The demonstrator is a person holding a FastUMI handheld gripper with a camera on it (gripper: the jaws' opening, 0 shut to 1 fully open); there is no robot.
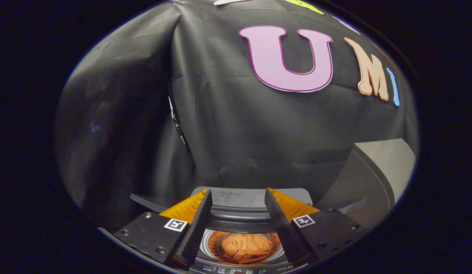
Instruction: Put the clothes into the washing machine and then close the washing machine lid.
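Item: hand-held two-finger gripper (238,196), seen from its own camera. Pose: raised above the machine and pointing forward and slightly down, so that the view looks mostly at the dark draped cloth wall (236,125) of the booth. Fingers (196,224) spread apart, nothing between them, nothing touched; each carries a small square black-and-white marker tag on its upper face.

Item: grey top-loading washing machine (236,201). Position: directly below and just ahead of the fingers, its flat back panel showing in the gap between the fingertips. Round drum opening (245,247) uncovered, seen between the lower parts of the two fingers, ringed by a pale rim. A strip of small printed markings runs along the machine's near edge; too small to tell apart.

Item: crumpled orange cloth garment (247,247). Position: inside the drum, bunched in folds at its middle, lying well below the fingers and apart from them.

Item: grey hinged washing machine lid (377,179). Position: standing open, tilted upward on the right side of the machine, beyond the right finger; broad flat panel with a curved edge, resting near the cloth wall
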